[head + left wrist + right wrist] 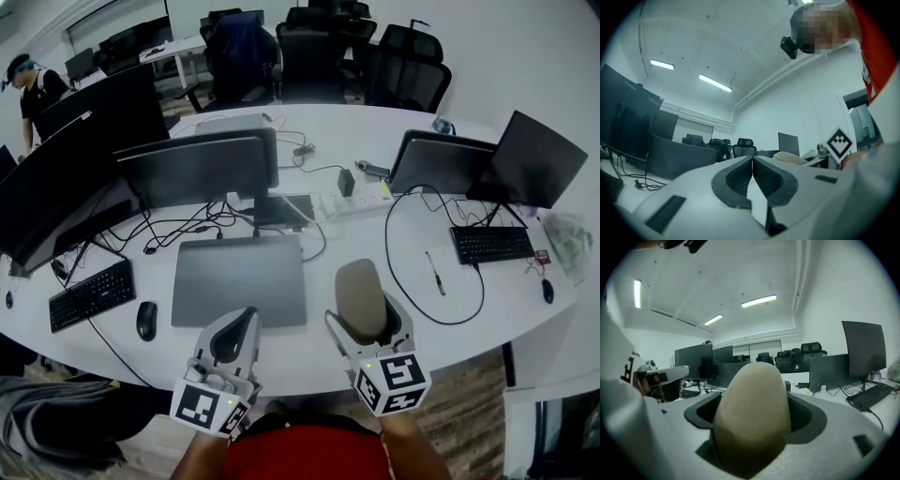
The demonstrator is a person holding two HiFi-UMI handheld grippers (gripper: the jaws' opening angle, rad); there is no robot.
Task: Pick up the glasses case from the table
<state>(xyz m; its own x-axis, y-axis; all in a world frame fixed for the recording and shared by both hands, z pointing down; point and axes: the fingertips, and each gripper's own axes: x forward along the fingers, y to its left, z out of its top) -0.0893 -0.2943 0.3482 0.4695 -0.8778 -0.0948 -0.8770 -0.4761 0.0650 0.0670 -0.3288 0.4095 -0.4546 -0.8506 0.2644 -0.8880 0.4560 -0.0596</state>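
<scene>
The pick-up looks nearly done — the right hand-held gripper point(369, 319) pinches the beige glasses case point(752, 413) over the near edge of the table point(487, 309), the left hand-held gripper point(753, 162) is pressed together on nothing — so next it only needs a steady lift clear.

left tongs point(236, 326) + right tongs point(367, 321): white shells, dark-grey ribbed pads point(738, 177) | behind tongs: marker cubes point(392, 380), black-on-white squares | wearer: red top point(300, 459)
</scene>
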